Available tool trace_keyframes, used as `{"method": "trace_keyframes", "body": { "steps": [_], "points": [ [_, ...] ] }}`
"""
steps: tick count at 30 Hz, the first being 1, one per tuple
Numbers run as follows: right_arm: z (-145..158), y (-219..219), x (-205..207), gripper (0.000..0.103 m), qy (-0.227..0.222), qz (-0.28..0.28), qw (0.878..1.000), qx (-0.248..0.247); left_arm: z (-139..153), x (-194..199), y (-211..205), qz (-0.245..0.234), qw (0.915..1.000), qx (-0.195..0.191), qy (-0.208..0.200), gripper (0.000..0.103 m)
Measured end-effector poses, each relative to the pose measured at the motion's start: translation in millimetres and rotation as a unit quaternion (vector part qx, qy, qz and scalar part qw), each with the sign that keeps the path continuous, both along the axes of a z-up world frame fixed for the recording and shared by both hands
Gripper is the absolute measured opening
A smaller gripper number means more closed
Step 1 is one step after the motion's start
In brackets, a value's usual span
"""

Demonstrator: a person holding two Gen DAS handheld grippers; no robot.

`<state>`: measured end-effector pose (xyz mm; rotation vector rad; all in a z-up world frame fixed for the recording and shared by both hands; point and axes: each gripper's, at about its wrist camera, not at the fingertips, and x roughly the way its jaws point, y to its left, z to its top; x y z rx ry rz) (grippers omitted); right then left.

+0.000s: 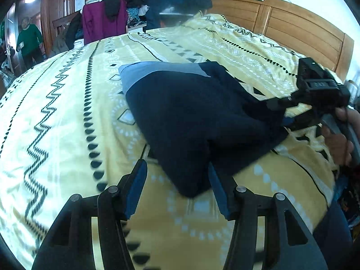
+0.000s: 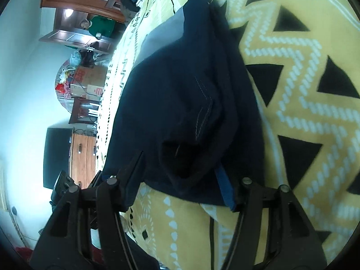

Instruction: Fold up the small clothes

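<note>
Left wrist view: at the far left a person in a green top (image 1: 29, 37) stands in a doorway. Next comes a heap of clothes (image 1: 126, 4) piled beyond the bed, then the yellow patterned bedspread (image 1: 67, 103) filling most of the picture. On it lies the small dark navy garment (image 1: 193, 117) with a grey band (image 1: 155, 72) along its far edge. The left gripper (image 1: 176, 186) has its fingers spread wide, and a lower corner of the garment sits between them with nothing clamped. At the right, the right gripper (image 1: 284, 114) meets the garment's edge, gripped by a hand (image 1: 337, 141), with the wooden headboard (image 1: 292, 20) behind.

Right wrist view: from the left, a dark screen (image 2: 57, 157) and wooden drawers (image 2: 84, 155) stand against the wall, and cardboard boxes (image 2: 87, 81) sit further off. The garment (image 2: 180, 94) hangs across the middle, bunched into folds with pale stitching (image 2: 203, 112) showing. The right gripper (image 2: 180, 175) has its fingers apart with the bunched cloth between them; whether it pinches the cloth, I cannot tell. The bedspread (image 2: 303, 90) fills the right.
</note>
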<state>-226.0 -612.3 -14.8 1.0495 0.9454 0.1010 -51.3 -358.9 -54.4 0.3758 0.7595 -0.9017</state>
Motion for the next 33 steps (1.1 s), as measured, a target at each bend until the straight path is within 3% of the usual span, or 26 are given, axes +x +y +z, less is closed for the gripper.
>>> {"method": "trace_keyframes", "body": {
  "steps": [3,5,6,8,10,13,15,17,19,22,25,28,29,31,33],
  "points": [
    [-3.8,4.8,8.7,0.032,-0.001,-0.003,1.0,0.004,-14.8,3.0,-28.6,-0.006,0.9994,0.027,-0.019,0.061],
    [-4.9,4.9,8.7,0.001,0.005,-0.012,1.0,-0.013,-30.9,6.7,-42.6,-0.007,0.9977,0.055,-0.039,0.061],
    [-5.1,4.4,7.9,0.001,0.005,-0.019,1.0,-0.015,-35.6,11.2,-43.6,-0.001,0.997,0.064,-0.043,0.049],
    [-8.1,-10.1,-6.3,0.001,0.001,-0.044,0.999,-0.001,-32.4,20.3,-33.2,0.013,0.9974,0.056,-0.043,0.042],
    [-10.0,-18.1,-15.5,0.001,-0.008,-0.041,0.999,0.014,-17.9,14.7,-16.9,0.021,0.9942,0.063,-0.085,0.039],
    [-22.4,-20.0,-8.5,0.001,0.02,-0.025,0.999,-0.008,-17.2,-15.2,-15.9,-0.037,0.9833,0.108,-0.141,0.035],
    [-35.0,-24.7,-6.0,0.0,0.026,-0.022,0.999,-0.001,-50.5,-23.6,-26.7,-0.084,0.9758,0.164,-0.118,0.031],
    [-33.5,-22.8,-5.7,0.0,0.021,-0.021,1.0,-0.01,-57.3,-20.7,-24.8,-0.084,0.9788,0.152,-0.11,0.032],
    [-24.0,-19.2,-5.9,0.003,0.019,-0.005,0.999,-0.024,-46.1,-12.6,-21.3,-0.072,0.9845,0.136,-0.084,0.035],
    [14.7,-13.4,-13.5,0.018,0.035,0.035,0.993,-0.104,-17.9,-22.5,-5.8,-0.069,0.9887,0.106,-0.081,0.036],
    [61.5,-24.1,-27.9,0.042,0.02,0.01,0.983,-0.18,35.9,-36.4,20.6,-0.059,0.991,0.042,-0.112,0.036],
    [82.6,-44.3,3.7,0.041,-0.025,-0.017,0.973,-0.228,68.4,-23.1,25.1,-0.036,0.9901,-0.018,-0.134,0.045],
    [79.1,-51.9,23.4,0.033,-0.027,-0.019,0.969,-0.246,67.8,-12.9,17.1,-0.037,0.9907,-0.025,-0.129,0.049],
    [60.2,-67.8,77.8,0.012,-0.012,-0.013,0.966,-0.26,48.9,5.4,-6.2,-0.043,0.9923,-0.017,-0.115,0.047],
    [37.9,-78.0,121.5,0.008,0.006,0.005,0.96,-0.281,26.6,13.9,-25.3,-0.056,0.9953,-0.007,-0.078,0.046]
  ]
}}
